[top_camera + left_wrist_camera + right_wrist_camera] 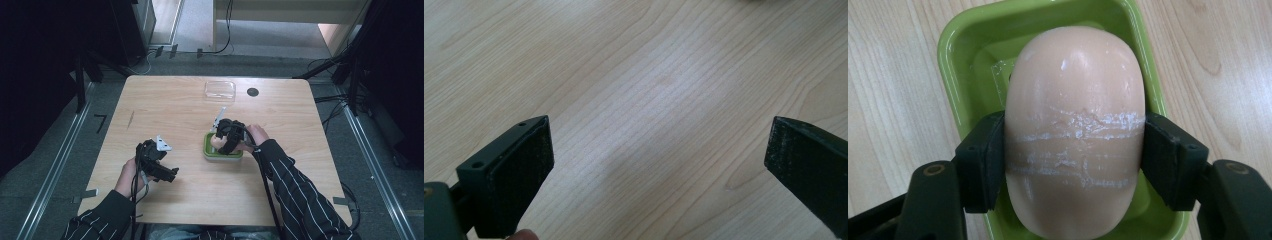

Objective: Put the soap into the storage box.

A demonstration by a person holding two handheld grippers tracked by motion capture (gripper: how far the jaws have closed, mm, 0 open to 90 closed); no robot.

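Peach-coloured oval soap bar (1075,130), smooth and glossy with whitish scuffed streaks across its middle, sits clamped between the black ribbed pads of the right hand-held gripper (1075,160), just above the glossy green rectangular plastic soap dish (960,55) on the pale wood-grain table (165,100). Left hand-held gripper (659,165) stands with its jaws wide apart over bare tabletop, holding nothing, well apart from the dish. Near the table's far edge lies a clear plastic rectangular lid (220,89) beside a small dark round disc (253,92).
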